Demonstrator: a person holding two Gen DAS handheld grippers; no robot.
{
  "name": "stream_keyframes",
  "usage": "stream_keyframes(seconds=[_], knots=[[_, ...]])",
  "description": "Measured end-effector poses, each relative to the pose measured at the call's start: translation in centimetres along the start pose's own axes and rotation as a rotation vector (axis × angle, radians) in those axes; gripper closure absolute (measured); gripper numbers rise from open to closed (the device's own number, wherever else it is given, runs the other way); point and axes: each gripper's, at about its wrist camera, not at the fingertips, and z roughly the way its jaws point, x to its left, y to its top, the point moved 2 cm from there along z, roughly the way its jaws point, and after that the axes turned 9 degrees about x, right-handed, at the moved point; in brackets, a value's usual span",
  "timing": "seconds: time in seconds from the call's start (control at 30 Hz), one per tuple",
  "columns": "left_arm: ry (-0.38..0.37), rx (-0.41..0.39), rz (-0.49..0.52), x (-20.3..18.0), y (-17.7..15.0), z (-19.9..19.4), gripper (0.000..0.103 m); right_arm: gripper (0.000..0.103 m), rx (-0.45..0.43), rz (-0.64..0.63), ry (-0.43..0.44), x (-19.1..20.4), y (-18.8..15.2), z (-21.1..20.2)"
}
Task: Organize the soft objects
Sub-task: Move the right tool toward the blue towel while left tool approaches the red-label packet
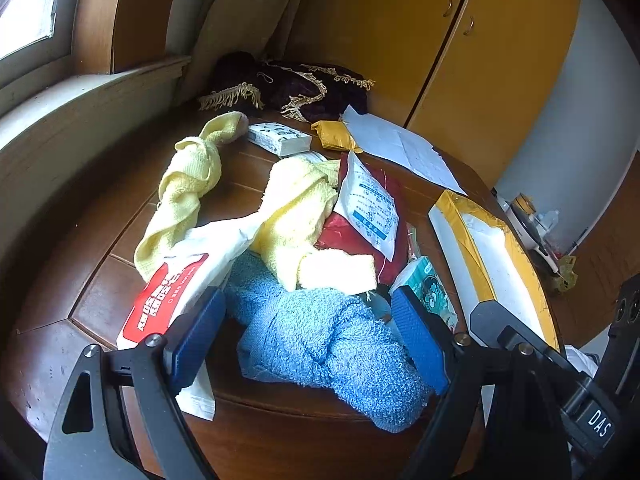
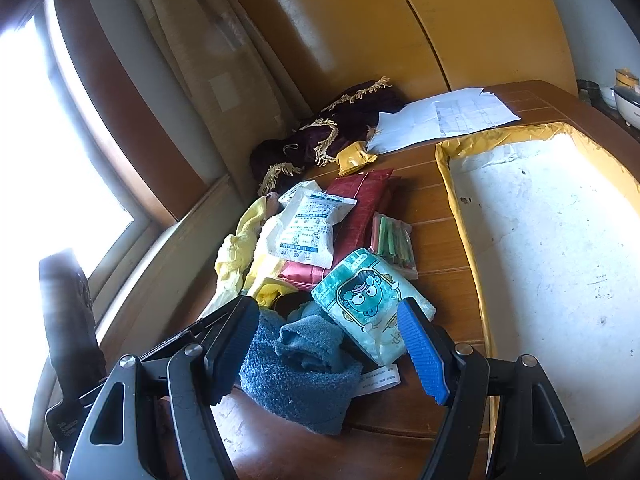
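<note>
The blue towel point(image 1: 328, 344) lies bunched and knotted at the near edge of the wooden table point(image 1: 100, 264), at the front of a loose heap of soft things. The left gripper point(image 1: 308, 332) hangs over it with its blue-padded fingers point(image 1: 200, 332) spread wide, one on either side of the towel; whether the pads touch the cloth cannot be told. The right gripper point(image 2: 328, 348) is likewise spread, straddling the same blue towel point(image 2: 300, 372) and the near end of a teal cartoon-printed packet point(image 2: 368, 300).

Behind the towel, a yellow cloth point(image 1: 296, 216) sprawls across the middle of the heap, and a second yellow cloth point(image 1: 180, 192), twisted and knotted, stretches away to the left. A red-and-white plastic pouch point(image 1: 168, 296) lies under the left finger. A white sachet with blue print point(image 1: 368, 204) rests tilted on a red fabric piece point(image 1: 352, 236). To the right sits a large white tray with yellow taped rim point(image 2: 460, 152). A dark fringed cloth point(image 1: 288, 84) is heaped at the far corner, beside loose paper sheets point(image 1: 404, 148).
</note>
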Motion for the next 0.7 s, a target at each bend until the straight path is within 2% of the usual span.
stream_keyframes(seconds=[0.27,0.5,0.7], knots=[[-0.015,0.013,-0.022,0.11,0.15,-0.02,0.017,0.03,0.034,0.01,-0.011,-0.06,0.17,-0.12],[-0.004,-0.003,-0.012,0.23,0.26,0.01,0.017,0.029,0.02,0.012,-0.001,-0.08,0.26,-0.19],[-0.027,-0.005,-0.022,0.24,0.33,0.06,0.018,0.031,0.013,0.034,0.007,-0.3,0.36,-0.34]])
